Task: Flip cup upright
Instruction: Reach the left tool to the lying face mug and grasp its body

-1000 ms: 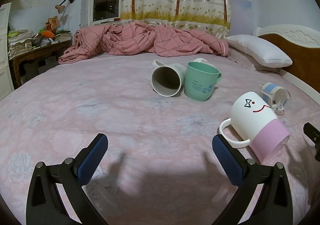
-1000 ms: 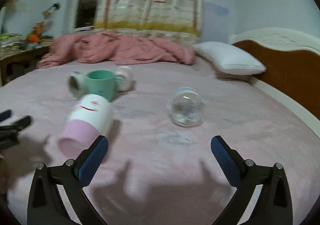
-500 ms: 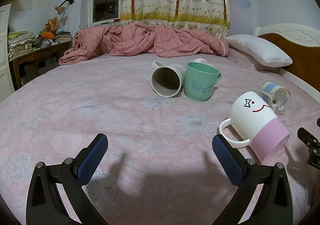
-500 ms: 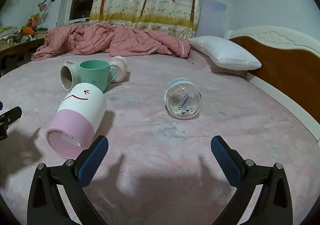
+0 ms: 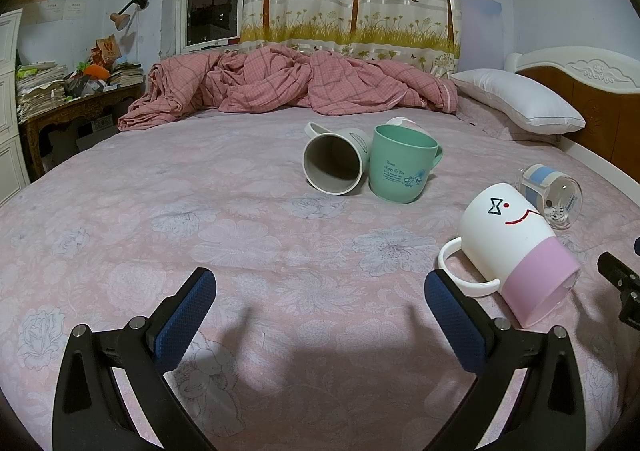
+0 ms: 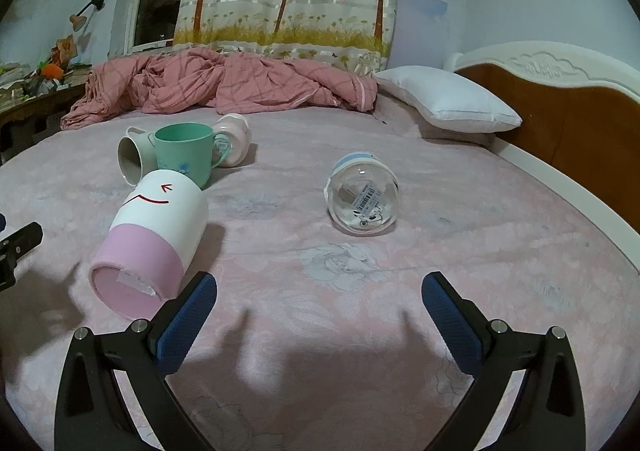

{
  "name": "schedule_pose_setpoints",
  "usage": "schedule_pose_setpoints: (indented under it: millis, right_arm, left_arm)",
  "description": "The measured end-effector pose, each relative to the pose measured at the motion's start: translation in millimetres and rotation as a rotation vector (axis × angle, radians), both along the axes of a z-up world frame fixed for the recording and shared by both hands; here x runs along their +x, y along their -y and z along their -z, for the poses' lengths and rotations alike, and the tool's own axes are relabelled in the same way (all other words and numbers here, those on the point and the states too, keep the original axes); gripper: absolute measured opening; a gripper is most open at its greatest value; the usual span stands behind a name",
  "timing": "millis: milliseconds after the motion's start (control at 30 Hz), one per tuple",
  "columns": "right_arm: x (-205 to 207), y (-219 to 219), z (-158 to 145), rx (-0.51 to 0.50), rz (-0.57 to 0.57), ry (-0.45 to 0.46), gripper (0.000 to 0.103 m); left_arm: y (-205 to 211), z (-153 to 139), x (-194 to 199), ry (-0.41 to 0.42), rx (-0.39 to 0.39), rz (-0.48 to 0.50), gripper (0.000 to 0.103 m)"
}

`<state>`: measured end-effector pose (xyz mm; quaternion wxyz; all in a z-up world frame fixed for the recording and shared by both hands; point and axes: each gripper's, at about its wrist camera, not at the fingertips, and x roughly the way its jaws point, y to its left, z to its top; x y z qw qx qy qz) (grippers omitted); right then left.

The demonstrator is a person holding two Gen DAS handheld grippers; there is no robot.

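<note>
A white and pink smiley cup [image 5: 516, 247] lies on its side on the pink bed, mouth toward me; it also shows in the right wrist view [image 6: 156, 239]. A grey cup [image 5: 334, 163] lies on its side beside an upright green cup [image 5: 400, 167]. A clear glass cup with a blue band [image 6: 362, 197] lies on its side, and a pale pink cup [image 6: 232, 139] lies behind the green one. My left gripper [image 5: 320, 311] is open and empty, left of the smiley cup. My right gripper [image 6: 320, 309] is open and empty, just right of that cup's mouth.
A crumpled pink quilt [image 5: 288, 83] lies at the far side of the bed. A white pillow [image 6: 444, 103] rests against the wooden headboard [image 6: 560, 119] on the right. A cluttered desk [image 5: 72, 99] stands at the left.
The right gripper's view has swung and come closer to the smiley cup. The left gripper has barely moved.
</note>
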<state>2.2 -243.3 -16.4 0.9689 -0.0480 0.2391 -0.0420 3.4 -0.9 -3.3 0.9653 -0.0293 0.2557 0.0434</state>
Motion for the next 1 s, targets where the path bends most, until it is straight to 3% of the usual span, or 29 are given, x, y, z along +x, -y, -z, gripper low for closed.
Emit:
schedule_pose_setpoints:
  millis: [333, 567, 733, 833, 1000]
  right_arm:
    - [-2.2, 10.2, -2.6, 0.060, 0.015, 0.014, 0.103]
    - [1.9, 18.1, -1.1, 0.113, 0.005, 0.002, 0.103]
    - [1.4, 25.4, -0.9, 0.158, 0.039, 0.006, 0.103]
    - [1.5, 26.8, -0.1, 0.166, 0.052, 0.005, 0.103]
    - [1.5, 26.2, -1.0, 0.158, 0.063, 0.009, 0.103]
  left_arm:
    - [-2.5, -3.0, -2.7, 0.010, 0.012, 0.002, 0.103]
    - [-2.5, -12.9, -18.4, 0.095, 0.034, 0.003, 0.103]
    - [-9.0, -29.5, -26.3, 0.157, -0.013, 0.029, 0.103]
    - [-4.8, -49.2, -20.7, 0.116, -0.046, 0.084, 0.103]
    - [8.1, -84.9, 9.7, -0.030, -0.177, 0.216, 0.103]
